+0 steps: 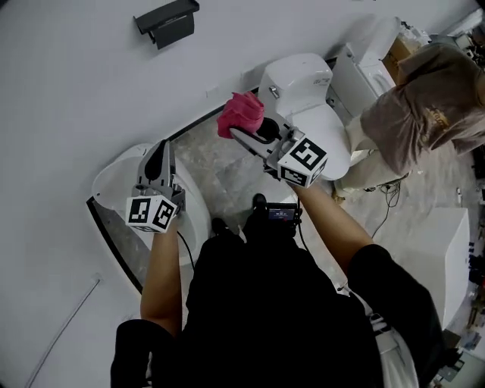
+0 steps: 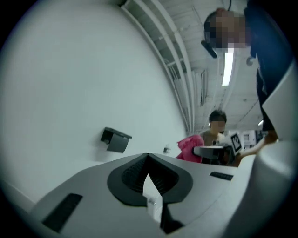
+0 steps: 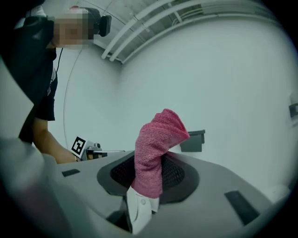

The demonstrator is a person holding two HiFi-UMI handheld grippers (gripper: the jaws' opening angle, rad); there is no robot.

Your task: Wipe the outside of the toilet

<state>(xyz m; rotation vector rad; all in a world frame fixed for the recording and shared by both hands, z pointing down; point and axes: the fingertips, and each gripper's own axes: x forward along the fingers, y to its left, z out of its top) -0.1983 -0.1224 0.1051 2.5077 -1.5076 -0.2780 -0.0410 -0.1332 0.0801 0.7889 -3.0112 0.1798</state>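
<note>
My left gripper (image 1: 161,151) hangs over a white rounded fixture (image 1: 114,178) by the wall. In its own view (image 2: 148,158) the 2 jaws meet at the tips with nothing between them. Higher on the wall is a dark holder (image 1: 167,21).

Right of centre, my right gripper (image 1: 244,136) has its jaws clamped on a pink cloth (image 1: 241,114). In that gripper's view (image 3: 149,167) the cloth (image 3: 156,148) stands up out of the jaws in a bunched fold, with its lower end pinched between the pads.

The toilet (image 1: 303,98) is just right of the cloth. From my head view the cloth sits at the left edge of the tank, but I cannot tell whether it touches. The gripper body covers part of the seat.

At the far right a second person (image 1: 424,114) bends over, partly cut off by the frame. The print on their top is too small to read, and the only other markings I see are the square markers on both cubes.
</note>
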